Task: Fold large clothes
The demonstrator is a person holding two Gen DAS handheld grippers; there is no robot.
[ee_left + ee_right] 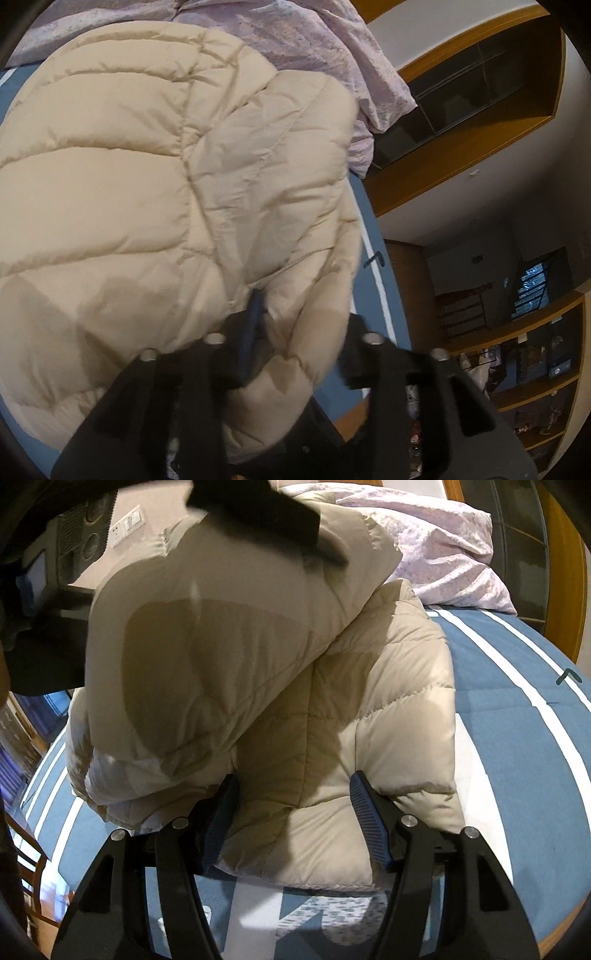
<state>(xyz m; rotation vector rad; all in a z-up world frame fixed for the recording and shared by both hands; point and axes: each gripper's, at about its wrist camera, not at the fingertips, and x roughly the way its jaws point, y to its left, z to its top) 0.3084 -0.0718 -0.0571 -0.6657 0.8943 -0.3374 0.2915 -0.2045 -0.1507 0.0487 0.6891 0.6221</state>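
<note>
A cream quilted puffer jacket point(159, 177) lies on a blue bed with white stripes. My left gripper point(295, 332) is shut on a fold of the jacket's edge and holds that part lifted; one blue pad point(253, 332) shows, the other finger is hidden by fabric. In the right wrist view the lifted part point(221, 646) hangs over the flat part of the jacket point(369, 738), with the left gripper dark and blurred at the top. My right gripper point(293, 808) is open, its blue pads point(369, 819) on either side of the jacket's lower edge, touching nothing firmly.
A crumpled lilac blanket point(314, 44) lies at the far side of the bed; it also shows in the right wrist view point(443, 542). The blue striped bedcover point(517, 701) extends right. Wooden shelves point(535, 369) and a wooden frame point(480, 140) stand beyond the bed's edge.
</note>
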